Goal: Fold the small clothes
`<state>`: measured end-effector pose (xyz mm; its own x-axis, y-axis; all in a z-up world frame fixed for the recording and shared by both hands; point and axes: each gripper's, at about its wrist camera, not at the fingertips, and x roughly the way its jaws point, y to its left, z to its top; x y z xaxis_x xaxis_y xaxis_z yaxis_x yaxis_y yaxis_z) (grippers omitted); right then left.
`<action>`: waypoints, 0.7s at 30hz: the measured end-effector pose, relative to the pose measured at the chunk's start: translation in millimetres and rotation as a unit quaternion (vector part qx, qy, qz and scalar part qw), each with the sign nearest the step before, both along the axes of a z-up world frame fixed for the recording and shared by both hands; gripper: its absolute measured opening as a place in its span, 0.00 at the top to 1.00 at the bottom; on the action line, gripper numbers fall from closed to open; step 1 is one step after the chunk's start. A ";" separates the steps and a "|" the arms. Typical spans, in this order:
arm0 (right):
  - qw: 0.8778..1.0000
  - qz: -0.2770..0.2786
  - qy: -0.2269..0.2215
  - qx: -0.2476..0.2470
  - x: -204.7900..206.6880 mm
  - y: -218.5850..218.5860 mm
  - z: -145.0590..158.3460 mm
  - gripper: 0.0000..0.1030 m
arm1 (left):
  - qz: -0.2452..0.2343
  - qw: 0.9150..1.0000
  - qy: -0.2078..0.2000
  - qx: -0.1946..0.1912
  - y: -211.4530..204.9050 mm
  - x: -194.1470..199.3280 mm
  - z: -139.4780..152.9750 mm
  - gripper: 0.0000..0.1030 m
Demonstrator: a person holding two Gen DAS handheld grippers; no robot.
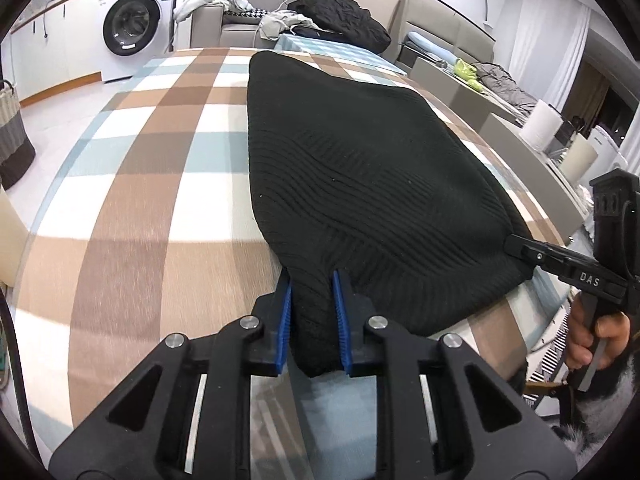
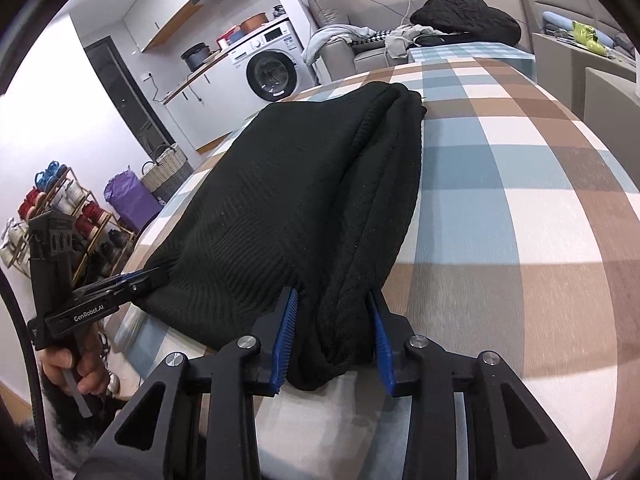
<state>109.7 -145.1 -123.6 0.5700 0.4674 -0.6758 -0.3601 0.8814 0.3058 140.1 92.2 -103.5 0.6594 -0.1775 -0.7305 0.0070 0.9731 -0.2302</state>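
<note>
A black ribbed knit garment (image 1: 360, 160) (image 2: 300, 180) lies folded lengthwise on the table with the checked cloth (image 1: 140, 160) (image 2: 520, 200). My left gripper (image 1: 312, 280) is shut on the garment's near left corner, which is bunched between the blue pads. My right gripper (image 2: 332, 296) is shut on the thicker folded layers at the near right corner. Each gripper shows in the other's view at its corner: the right gripper (image 1: 516, 246) and the left gripper (image 2: 148, 274), each with a hand on the handle below it.
Beyond the table, a sofa holds a black clothing pile (image 1: 344, 16) (image 2: 468, 20). A washing machine (image 1: 132, 24) (image 2: 268, 68) stands at the back left. A woven basket (image 2: 168, 168) and a shoe rack (image 2: 68, 208) stand on the floor to the left.
</note>
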 end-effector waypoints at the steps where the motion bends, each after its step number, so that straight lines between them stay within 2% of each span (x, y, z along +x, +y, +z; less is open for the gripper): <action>1: 1.000 -0.003 0.001 -0.001 3.6 0.9 0.5 0.66 | 0.002 1.000 -0.001 0.005 0.3 5.6 0.4 0.84; 12: 1.000 -0.024 0.007 -0.016 54.7 15.1 5.7 0.65 | 0.021 0.999 -0.005 0.045 1.1 60.3 1.3 0.84; 16: 0.999 -0.028 0.000 -0.028 54.9 17.8 7.7 0.65 | 0.021 0.998 -0.008 0.052 -1.9 65.7 1.0 0.84; 21: 0.999 -0.032 -0.015 -0.039 48.3 15.7 12.8 0.53 | 0.028 0.998 -0.004 0.047 1.6 62.4 1.3 0.79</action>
